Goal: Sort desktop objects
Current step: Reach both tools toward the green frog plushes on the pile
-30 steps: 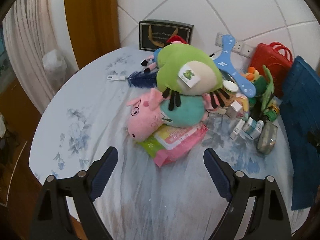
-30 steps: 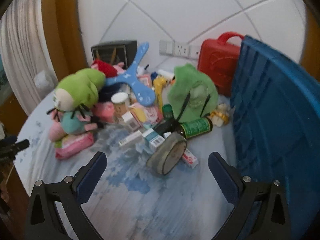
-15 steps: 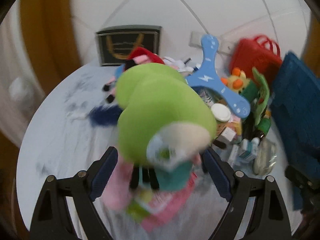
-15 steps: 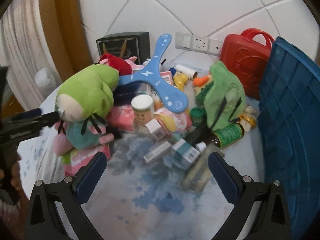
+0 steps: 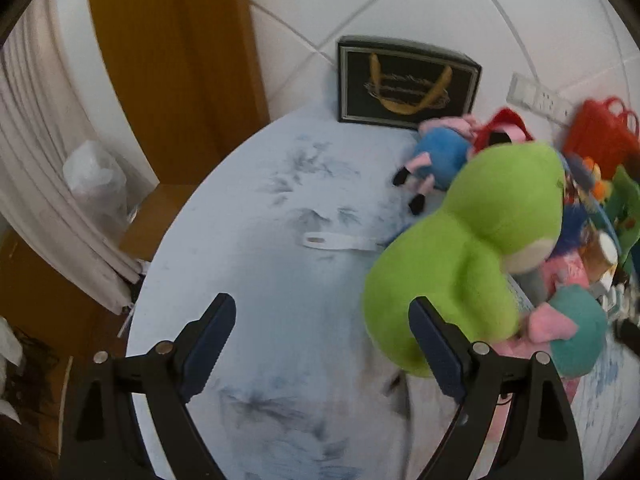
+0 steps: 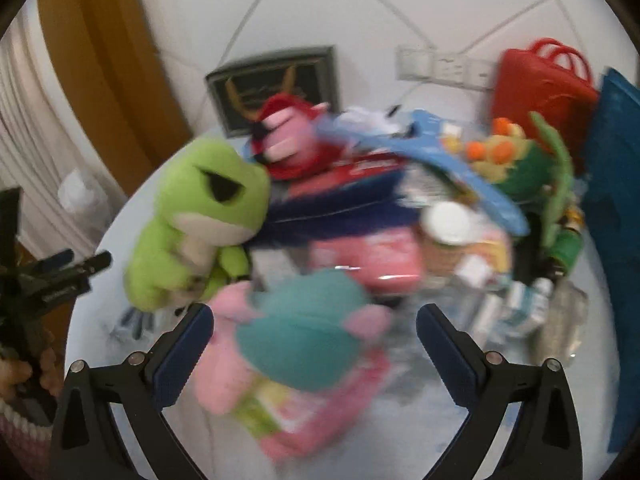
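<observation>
Frog (image 5: 480, 248): green plush at the pile's near-left edge, touching the right finger of the left gripper (image 5: 320, 348), outside its spread jaws.
Handling: soft, light — pinch the body.
Right gripper (image 6: 316, 352): spread, empty.

Tongs (image 5: 322, 346) open w/ green frog plush (image 5: 480, 248) beside.

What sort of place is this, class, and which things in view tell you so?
Most likely a room in a home, perhaps a child's. A round table under a floral cloth is heaped with plush toys such as a green frog, a curtain hangs at the left, and wall sockets sit behind.
</observation>
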